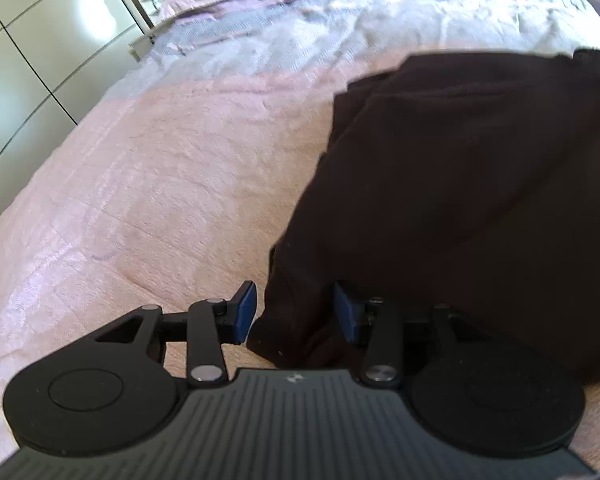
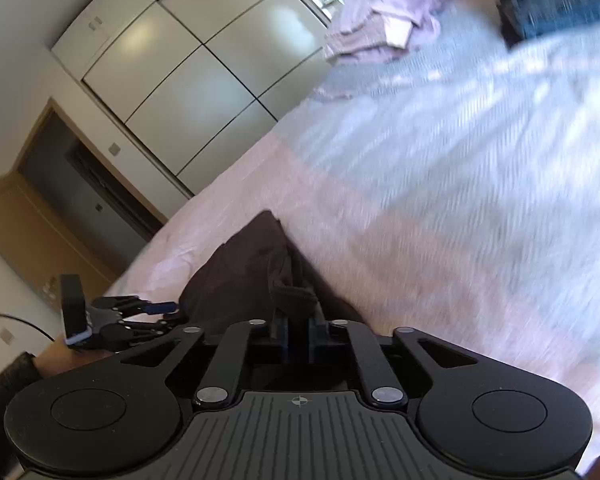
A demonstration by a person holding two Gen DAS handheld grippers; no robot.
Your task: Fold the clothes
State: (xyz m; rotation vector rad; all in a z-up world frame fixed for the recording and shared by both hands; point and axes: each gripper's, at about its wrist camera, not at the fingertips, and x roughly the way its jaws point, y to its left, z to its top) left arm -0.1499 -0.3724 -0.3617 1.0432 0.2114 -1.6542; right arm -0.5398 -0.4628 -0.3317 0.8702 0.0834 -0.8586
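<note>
Pink bedspread (image 1: 148, 184) has loads of open room on the left, dark garment (image 1: 460, 184) lies on the right w/ its right edge cut off. Left gripper (image 1: 296, 312) pads straddle its near corner, can't tell if they're pinching. Right gripper (image 2: 299, 334) is clenched on a bunched fold, frames are blurry tho.

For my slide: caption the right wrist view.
Right gripper shut on dark garment over pink bedspread.
</note>
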